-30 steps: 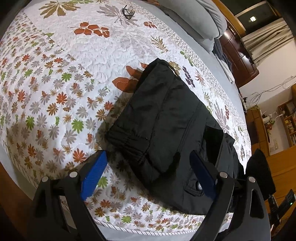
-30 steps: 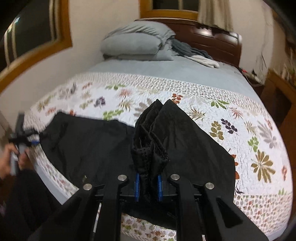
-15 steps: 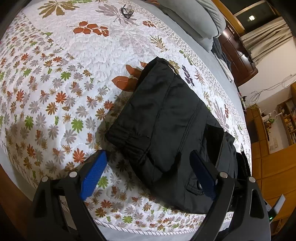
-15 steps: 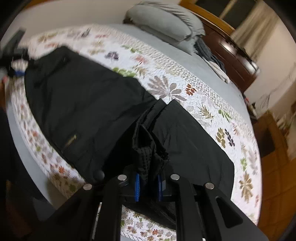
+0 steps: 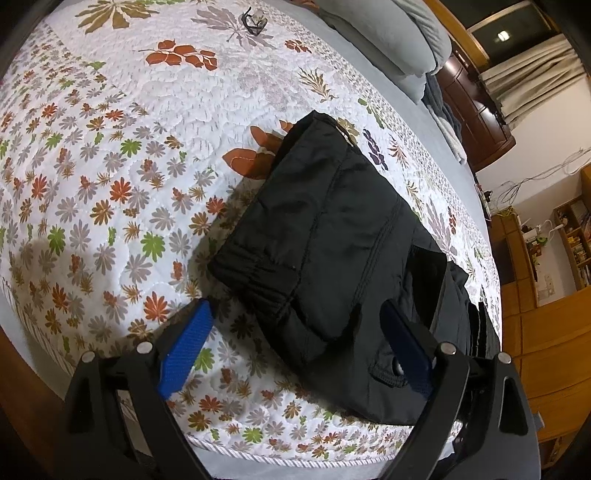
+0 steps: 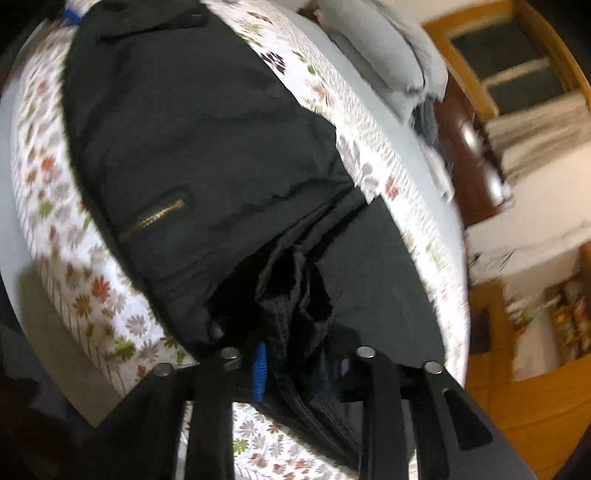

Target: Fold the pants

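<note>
Black pants (image 5: 325,251) lie folded on a floral quilt (image 5: 110,166) near the bed's front edge. My left gripper (image 5: 295,339) is open, its blue pads either side of the waistband end, just above the cloth. In the right wrist view the pants (image 6: 192,147) stretch away with a gold pocket zipper (image 6: 155,218) showing. My right gripper (image 6: 295,365) is shut on a bunched fold of the pants cloth (image 6: 291,306) and holds it over the rest of the garment. The view is blurred.
Grey pillows (image 5: 406,40) and a dark wooden headboard (image 5: 476,107) stand at the far end of the bed. A small dark object (image 5: 253,20) lies on the quilt far back. Wooden cabinets and shelves (image 5: 554,295) stand to the right.
My right gripper has carried the held fold across, toward the waistband end, swinging its view low and close over the pants. My left gripper has stayed open in place.
</note>
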